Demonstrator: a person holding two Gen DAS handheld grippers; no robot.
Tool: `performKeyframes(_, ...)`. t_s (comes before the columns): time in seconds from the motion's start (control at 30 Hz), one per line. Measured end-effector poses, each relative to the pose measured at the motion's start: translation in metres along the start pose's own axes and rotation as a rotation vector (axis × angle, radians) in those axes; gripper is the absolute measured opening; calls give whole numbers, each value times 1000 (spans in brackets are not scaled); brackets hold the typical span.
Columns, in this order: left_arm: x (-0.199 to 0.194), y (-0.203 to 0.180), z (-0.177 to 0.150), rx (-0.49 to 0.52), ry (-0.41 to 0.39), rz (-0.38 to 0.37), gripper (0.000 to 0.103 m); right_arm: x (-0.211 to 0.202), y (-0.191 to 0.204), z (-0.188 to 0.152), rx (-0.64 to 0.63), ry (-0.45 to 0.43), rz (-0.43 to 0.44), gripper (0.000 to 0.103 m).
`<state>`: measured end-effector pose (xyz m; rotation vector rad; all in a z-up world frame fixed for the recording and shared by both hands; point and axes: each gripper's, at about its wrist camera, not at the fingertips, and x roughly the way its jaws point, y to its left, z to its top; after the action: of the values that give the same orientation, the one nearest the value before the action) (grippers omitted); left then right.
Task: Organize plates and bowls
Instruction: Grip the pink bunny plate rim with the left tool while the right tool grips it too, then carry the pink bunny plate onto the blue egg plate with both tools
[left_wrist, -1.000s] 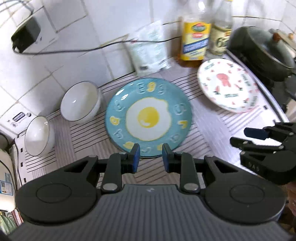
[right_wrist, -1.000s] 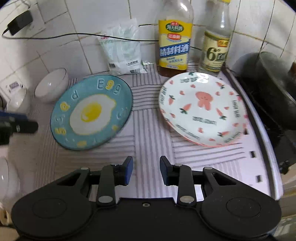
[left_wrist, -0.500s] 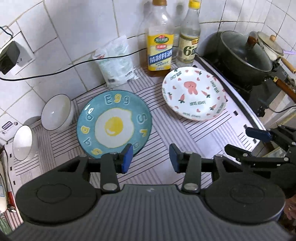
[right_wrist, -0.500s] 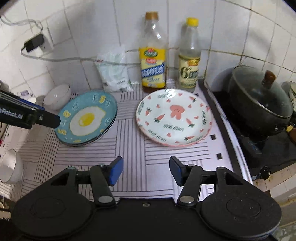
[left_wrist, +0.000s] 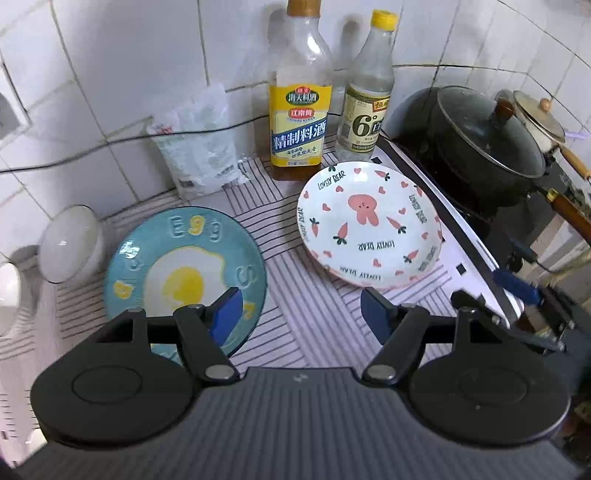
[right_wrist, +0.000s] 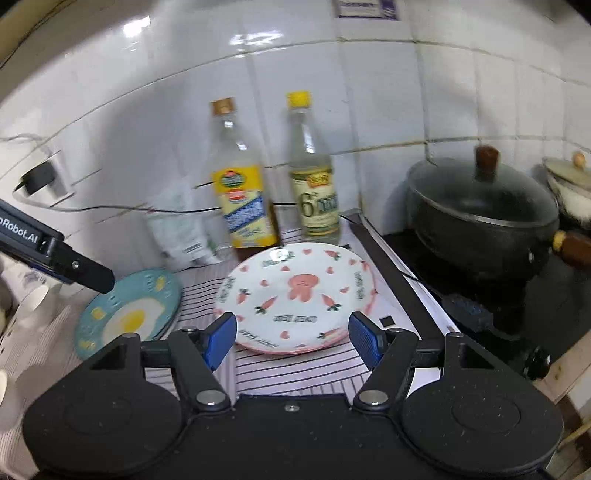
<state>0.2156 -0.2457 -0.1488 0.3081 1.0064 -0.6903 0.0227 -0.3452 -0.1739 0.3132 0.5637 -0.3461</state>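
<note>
A blue egg plate (left_wrist: 184, 266) lies on the striped mat, left of a white rabbit plate (left_wrist: 369, 229). Two white bowls lie on their sides at the far left, one (left_wrist: 70, 243) by the wall and one (left_wrist: 7, 295) at the frame edge. My left gripper (left_wrist: 301, 317) is open and empty, held above the mat between the two plates. My right gripper (right_wrist: 293, 339) is open and empty, just in front of the rabbit plate (right_wrist: 295, 295). The egg plate (right_wrist: 125, 314) shows at the left in the right wrist view. The right gripper's fingers (left_wrist: 513, 284) show at the right in the left wrist view.
Two bottles, one with a yellow label (left_wrist: 299, 110) and one with a green label (left_wrist: 365, 99), and a white bag (left_wrist: 199, 155) stand against the tiled wall. A black lidded pot (left_wrist: 480, 144) sits on the stove at the right. A cable runs along the wall.
Both grippers have opened wider. The left gripper has swung right, from over the egg plate to between the plates. The right gripper has pulled back and tilted up, facing the rabbit plate.
</note>
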Motion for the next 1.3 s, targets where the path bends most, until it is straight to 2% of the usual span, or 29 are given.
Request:
performKeyframes(0.1, 30, -2, 4, -30, 0, -17, 70, 16, -8, -9, 7, -12, 19, 72)
performKeyframes(0.33, 95, -14, 11, -70, 38, -53, 68, 62, -30, -21, 121, -3, -26, 72)
performKeyframes(0.47, 124, -25, 11, -34, 63, -27, 66, 84, -32, -21, 158, 9, -43, 72)
performKeyframes(0.57, 139, -26, 14, -38, 78, -11, 64, 98, -33, -20, 182, 22, -53, 65)
performKeyframes(0.67, 148, -24, 18, -59, 93, -21, 43, 108, -36, -18, 208, 36, -66, 48)
performKeyframes(0.7, 151, -23, 19, -62, 95, -27, 29, 110, -36, -17, 216, 40, -71, 38)
performKeyframes(0.73, 153, -23, 20, -64, 99, -29, 22, 112, -37, -17, 225, 45, -73, 25)
performKeyframes(0.87, 156, -15, 23, -116, 101, -45, 20, 112, -42, -19, 290, 43, -73, 22)
performKeyframes(1.13, 166, -12, 24, -193, 87, -46, 21, 118, -43, -20, 305, 44, -50, 23)
performKeyframes(1.3, 162, -12, 29, -151, 129, -62, 21, 114, -43, -15, 298, 79, -25, 22)
